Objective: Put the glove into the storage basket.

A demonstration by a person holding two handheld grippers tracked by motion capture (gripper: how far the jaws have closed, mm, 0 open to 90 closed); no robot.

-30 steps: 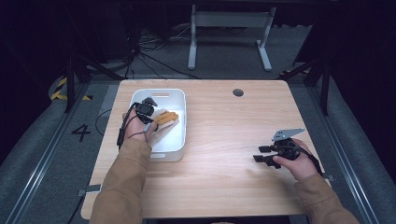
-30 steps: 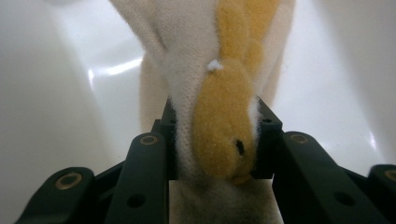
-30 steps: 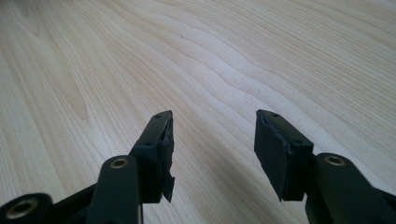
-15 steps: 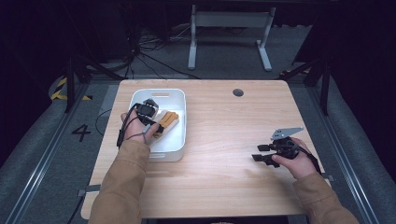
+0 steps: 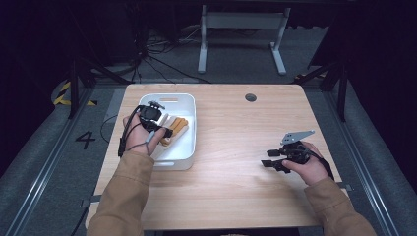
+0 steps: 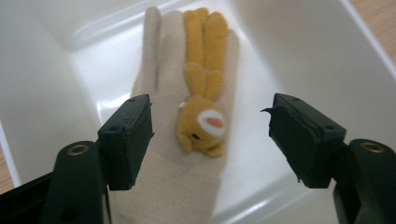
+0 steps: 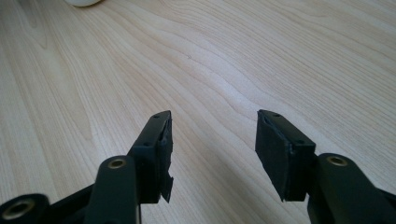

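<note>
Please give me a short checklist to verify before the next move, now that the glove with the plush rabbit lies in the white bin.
1. Glove lies flat on the floor of the white bin: ok.
2. Left gripper has let go: ok; its jaws have just been opening and stand wide to either side of the glove, pads not pressing on it.
3. Nothing of the glove caught on the left pads: ok, as far as the left gripper view shows.
4. Right gripper free: ok; jaws open, nothing between them, bare table below.
5. Glove fully inside the bin: cannot tell; its cuff end is hidden behind the gripper.
</note>
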